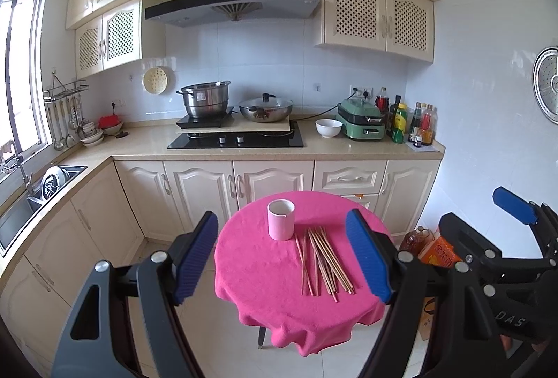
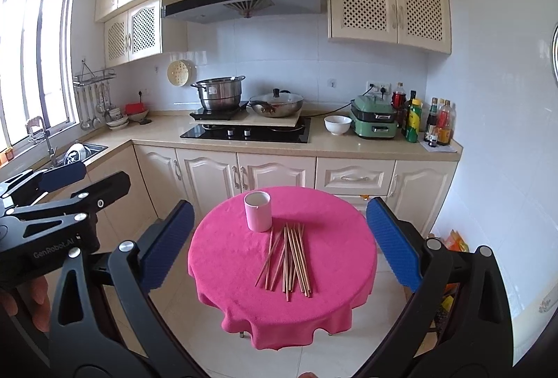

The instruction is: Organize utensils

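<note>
Chopsticks (image 1: 322, 261) in our left wrist view all lie loose on the pink-clothed desk (image 1: 258, 273), just in front of the empty-looking pink cup (image 1: 280, 219), our left gripper (image 1: 282, 257) spread wide and empty. Our right wrist view agrees: right gripper (image 2: 280, 243) wide apart, holding nothing, short of the cup; we judge nothing sorted yet.

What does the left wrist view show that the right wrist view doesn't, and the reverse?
Only the left wrist view shows the round metal steamer plate on the right wall and an orange box on the floor.

Only the right wrist view shows the hand holding the left gripper.

Both show the pink cup standing on the pink tablecloth with chopsticks lying loose in front of it, both grippers open.
</note>
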A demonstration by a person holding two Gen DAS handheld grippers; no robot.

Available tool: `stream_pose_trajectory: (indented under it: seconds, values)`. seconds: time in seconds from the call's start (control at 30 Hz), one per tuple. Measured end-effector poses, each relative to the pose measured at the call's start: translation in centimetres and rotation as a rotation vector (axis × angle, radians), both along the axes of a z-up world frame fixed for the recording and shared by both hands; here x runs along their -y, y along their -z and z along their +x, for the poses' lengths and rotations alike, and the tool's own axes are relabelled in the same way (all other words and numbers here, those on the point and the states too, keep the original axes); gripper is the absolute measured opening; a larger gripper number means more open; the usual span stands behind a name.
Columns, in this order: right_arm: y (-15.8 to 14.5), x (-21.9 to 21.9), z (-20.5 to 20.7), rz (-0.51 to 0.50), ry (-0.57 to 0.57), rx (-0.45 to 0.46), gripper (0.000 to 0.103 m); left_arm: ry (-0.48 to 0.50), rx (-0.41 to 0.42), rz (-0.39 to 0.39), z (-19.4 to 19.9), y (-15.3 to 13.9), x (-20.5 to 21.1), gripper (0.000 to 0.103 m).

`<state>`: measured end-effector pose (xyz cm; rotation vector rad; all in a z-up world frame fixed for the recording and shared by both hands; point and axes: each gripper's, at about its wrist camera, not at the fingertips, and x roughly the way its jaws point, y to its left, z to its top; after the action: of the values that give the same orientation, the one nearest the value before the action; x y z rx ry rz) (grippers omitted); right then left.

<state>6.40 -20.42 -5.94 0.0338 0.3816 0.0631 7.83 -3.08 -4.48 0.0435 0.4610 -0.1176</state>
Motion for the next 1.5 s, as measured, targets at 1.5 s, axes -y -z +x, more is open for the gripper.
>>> stream_pose_trajectory:
  seconds: [1.5]
  values:
    - [27.8,15.3,34.2,0.179,-0.231,-0.772,0.057,-0.063,-0.841,0.013,34.8,32.1,8.5,0.047]
